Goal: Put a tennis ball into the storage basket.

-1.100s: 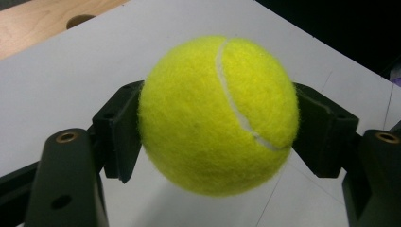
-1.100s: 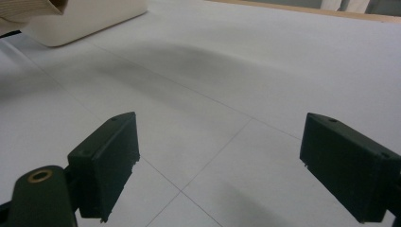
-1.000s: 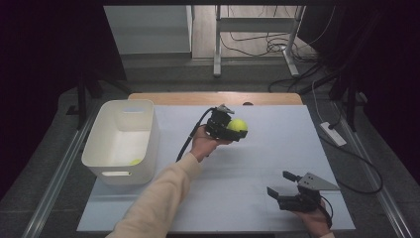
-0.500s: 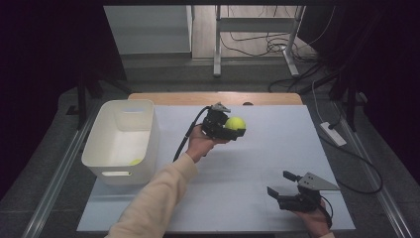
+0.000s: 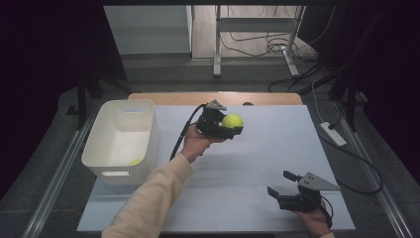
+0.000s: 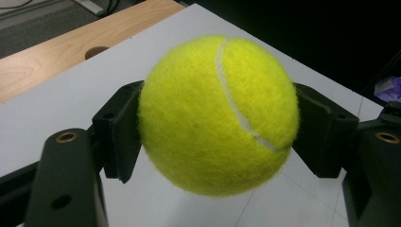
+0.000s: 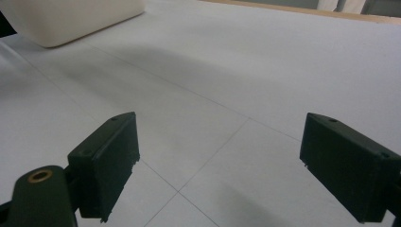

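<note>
The tennis ball sits clamped between the two black jaws of the left gripper, one pad pressed against each side of it. In the left gripper view the ball is bright yellow and fuzzy with a white curved seam running across its face, and its underside hangs free above the white mat, touching nothing but the pads. In the high view the ball is held above the far middle part of the mat, just to the right of the white bin and not far from the wooden strip along the mat's far edge. The person's left hand grips the gripper from below, a pale sleeve reaches in from the bottom edge, and a black cable trails down from the gripper.

Inside the bin a second small yellow-green thing lies on the floor near the front right corner; it is too small to name for sure.

The right gripper rests low over the near right corner of the mat, well apart from the ball. Its jaws stand wide apart with nothing between them, and the right gripper view shows bare mat between the two pads, with the bin's corner at the upper left.
</note>
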Demonstrator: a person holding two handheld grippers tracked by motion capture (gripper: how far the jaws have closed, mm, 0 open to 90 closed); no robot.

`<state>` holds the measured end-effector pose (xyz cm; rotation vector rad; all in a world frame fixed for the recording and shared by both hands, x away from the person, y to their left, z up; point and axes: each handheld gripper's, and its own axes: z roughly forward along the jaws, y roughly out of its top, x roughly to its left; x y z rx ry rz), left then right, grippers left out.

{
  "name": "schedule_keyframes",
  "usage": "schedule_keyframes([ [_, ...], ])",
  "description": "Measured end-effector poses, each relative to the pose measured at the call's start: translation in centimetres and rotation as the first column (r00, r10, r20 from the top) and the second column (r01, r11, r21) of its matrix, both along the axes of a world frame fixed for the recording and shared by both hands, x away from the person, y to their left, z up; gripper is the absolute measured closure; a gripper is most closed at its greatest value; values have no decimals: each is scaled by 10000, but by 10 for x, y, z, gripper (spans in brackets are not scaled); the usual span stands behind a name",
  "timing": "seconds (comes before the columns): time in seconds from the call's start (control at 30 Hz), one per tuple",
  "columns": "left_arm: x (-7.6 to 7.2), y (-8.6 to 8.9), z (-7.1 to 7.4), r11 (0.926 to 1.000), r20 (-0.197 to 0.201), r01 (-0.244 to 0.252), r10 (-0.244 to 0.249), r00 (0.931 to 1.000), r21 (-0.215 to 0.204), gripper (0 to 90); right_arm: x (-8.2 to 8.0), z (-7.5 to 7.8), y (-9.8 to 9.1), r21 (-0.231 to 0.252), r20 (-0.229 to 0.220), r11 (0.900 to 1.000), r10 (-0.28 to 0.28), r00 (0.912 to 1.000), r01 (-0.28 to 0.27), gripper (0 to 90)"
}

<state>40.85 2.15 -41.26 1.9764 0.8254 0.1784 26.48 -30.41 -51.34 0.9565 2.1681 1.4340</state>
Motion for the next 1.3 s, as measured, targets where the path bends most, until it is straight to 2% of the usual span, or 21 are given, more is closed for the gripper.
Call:
schedule_keyframes([
  [0.77,-12,17,15,9999,442,-105,109,9990,-100,271,0,0,0,-43,52,10000,20,10000,-20,130],
  [1.3,-19,40,28,9982,730,-533,551,9958,-256,271,1,0,1,-34,42,10000,31,10000,-31,130],
])
